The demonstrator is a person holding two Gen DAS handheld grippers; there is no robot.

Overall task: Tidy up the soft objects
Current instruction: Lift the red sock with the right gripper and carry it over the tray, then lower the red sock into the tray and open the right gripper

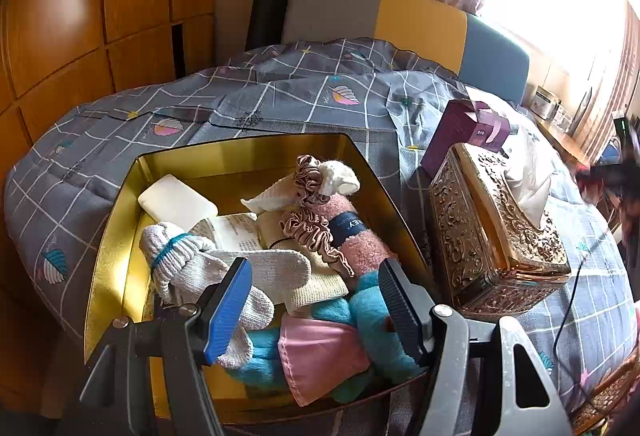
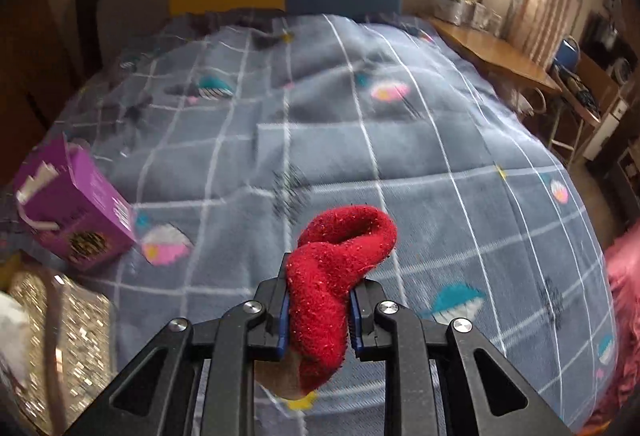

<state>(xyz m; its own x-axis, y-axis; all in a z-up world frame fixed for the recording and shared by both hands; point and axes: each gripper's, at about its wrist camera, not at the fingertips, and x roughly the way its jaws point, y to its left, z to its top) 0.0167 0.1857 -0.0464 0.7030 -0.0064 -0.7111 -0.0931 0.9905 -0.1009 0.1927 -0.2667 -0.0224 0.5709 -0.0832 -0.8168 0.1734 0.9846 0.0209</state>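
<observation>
A gold tin box (image 1: pixel 248 155) sits on the bed, filled with soft things: white knit gloves (image 1: pixel 192 256), a pink rolled towel (image 1: pixel 352 232), beige scrunchies (image 1: pixel 308 228), a pink mask (image 1: pixel 320 352) and a blue plush (image 1: pixel 372 316). My left gripper (image 1: pixel 316 308) hovers over the box's near side, open, nothing pressed between its pads. In the right wrist view my right gripper (image 2: pixel 320 310) is shut on a fuzzy red sock (image 2: pixel 332 268), held above the quilt; the sock's toe curls up beyond the fingers.
An ornate gold tissue box (image 1: pixel 492 232) stands right of the tin. A purple carton (image 1: pixel 468 131) lies behind it, also the purple carton (image 2: pixel 76 211). The grey checked quilt (image 2: pixel 360 139) covers the bed. A wooden desk (image 2: pixel 492 51) stands at the right, and a wooden wardrobe (image 1: pixel 80 15) at the left.
</observation>
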